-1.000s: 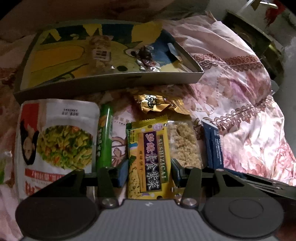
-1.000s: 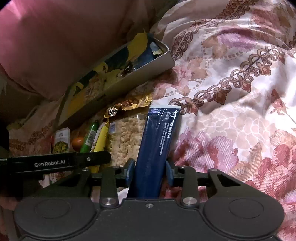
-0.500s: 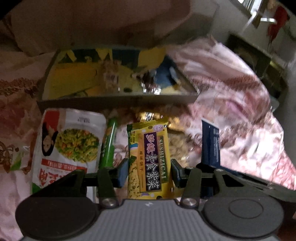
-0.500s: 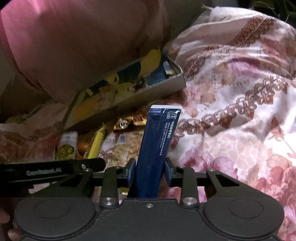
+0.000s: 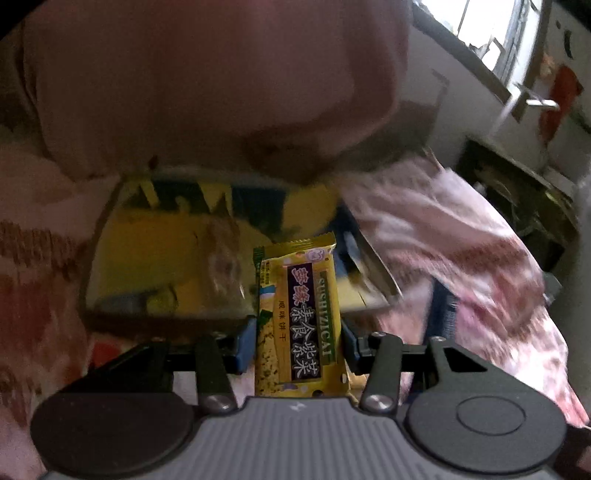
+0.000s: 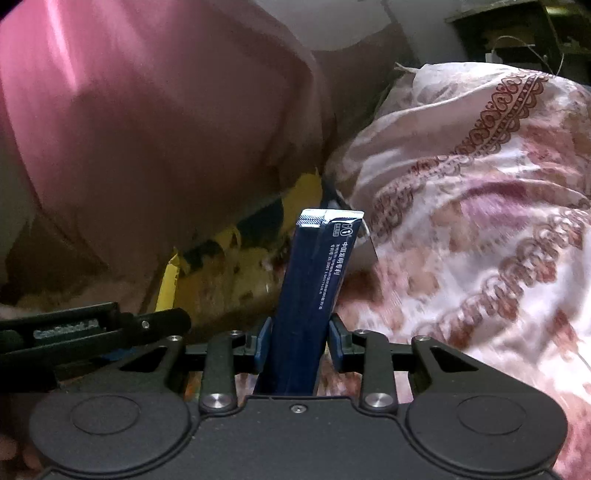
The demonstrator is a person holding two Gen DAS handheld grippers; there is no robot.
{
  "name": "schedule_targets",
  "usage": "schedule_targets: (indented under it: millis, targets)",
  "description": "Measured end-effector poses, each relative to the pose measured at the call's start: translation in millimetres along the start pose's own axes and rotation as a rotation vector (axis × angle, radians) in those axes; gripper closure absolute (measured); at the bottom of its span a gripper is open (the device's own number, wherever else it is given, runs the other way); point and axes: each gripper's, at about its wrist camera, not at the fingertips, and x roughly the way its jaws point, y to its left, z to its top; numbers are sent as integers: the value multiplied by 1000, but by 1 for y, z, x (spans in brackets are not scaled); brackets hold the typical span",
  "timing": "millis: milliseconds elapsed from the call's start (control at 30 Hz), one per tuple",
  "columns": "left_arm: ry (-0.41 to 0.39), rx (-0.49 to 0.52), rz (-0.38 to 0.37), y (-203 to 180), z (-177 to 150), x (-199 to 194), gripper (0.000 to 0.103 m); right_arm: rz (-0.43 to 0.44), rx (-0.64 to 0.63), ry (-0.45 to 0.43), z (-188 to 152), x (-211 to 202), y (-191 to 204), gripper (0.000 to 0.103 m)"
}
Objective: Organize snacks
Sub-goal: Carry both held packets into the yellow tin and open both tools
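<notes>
My left gripper is shut on a yellow snack packet with purple Chinese lettering and holds it upright, lifted in front of the shallow yellow and blue box. My right gripper is shut on a long dark blue sachet and holds it upright, near the right end of the same box. The blue sachet also shows in the left wrist view at the right.
A floral pink and white bedcover lies to the right. A big pink pillow rises behind the box. The left tool's body crosses the right wrist view at the lower left. A window and dark furniture stand far right.
Both grippers have lifted their packets off the bed and moved forward towards the box. The other snacks on the bed have dropped out of view.
</notes>
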Motion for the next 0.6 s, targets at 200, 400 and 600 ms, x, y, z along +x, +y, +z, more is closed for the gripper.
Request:
schedule_targets:
  millis: [200, 400, 600]
  targets:
    - [-25, -54, 29, 15, 27, 35, 51, 53, 13, -123, 45, 38, 5, 68]
    - [-16, -69, 46, 24, 43, 80, 52, 77, -11, -172, 73, 94, 10, 68]
    - [5, -67, 53, 28, 49, 114, 52, 1, -89, -134, 69, 135, 14, 68]
